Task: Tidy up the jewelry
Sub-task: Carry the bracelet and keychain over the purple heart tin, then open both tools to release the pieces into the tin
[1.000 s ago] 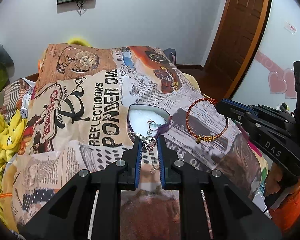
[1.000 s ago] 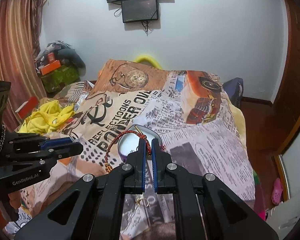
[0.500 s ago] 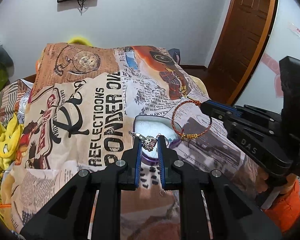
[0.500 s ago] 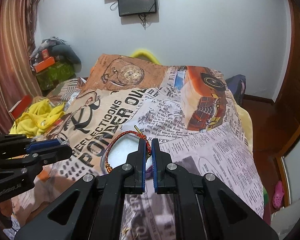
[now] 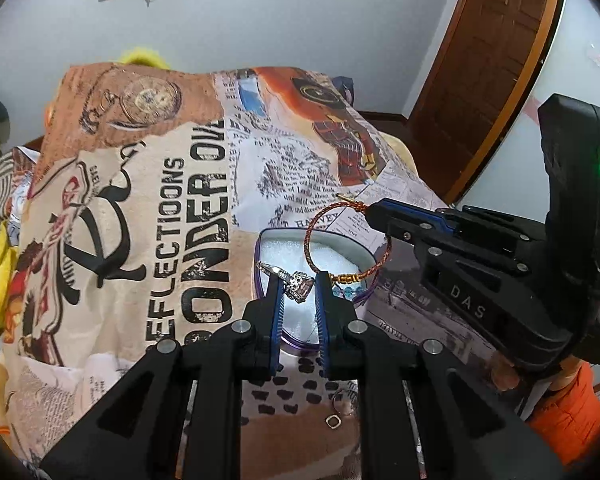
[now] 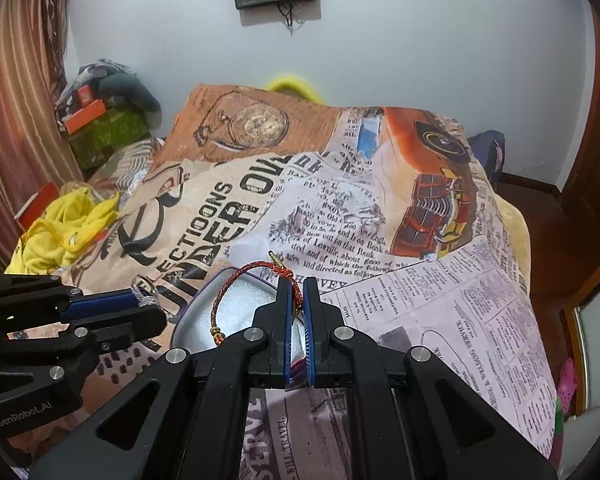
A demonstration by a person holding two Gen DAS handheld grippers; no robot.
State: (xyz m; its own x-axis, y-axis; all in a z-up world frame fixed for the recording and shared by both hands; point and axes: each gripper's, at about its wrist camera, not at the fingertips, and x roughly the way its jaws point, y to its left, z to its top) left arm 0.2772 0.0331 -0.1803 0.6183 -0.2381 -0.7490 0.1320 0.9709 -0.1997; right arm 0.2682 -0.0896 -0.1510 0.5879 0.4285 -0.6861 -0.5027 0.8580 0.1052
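A purple-rimmed jewelry box (image 5: 364, 252) with white foam lining lies open on the printed bedspread; it also shows in the right wrist view (image 6: 188, 320). My left gripper (image 5: 298, 286) is shut on a silver chain with charms (image 5: 296, 280) and holds it over the box. My right gripper (image 6: 296, 288) is shut on a red braided bracelet (image 6: 236, 280) with gold beads, which hangs over the box; the bracelet also shows in the left wrist view (image 5: 312, 224). Blue beads (image 5: 346, 290) lie in the box.
A small gold earring (image 5: 334, 420) lies on the bedspread (image 5: 172, 200) in front of the box. Yellow clothes (image 6: 64, 224) are heaped at the left of the bed. A wooden door (image 5: 480, 60) stands at the right.
Both grippers have moved forward toward the box. The bracelet now hangs over the box, closer to my left gripper's chain. Both stay shut on their pieces.
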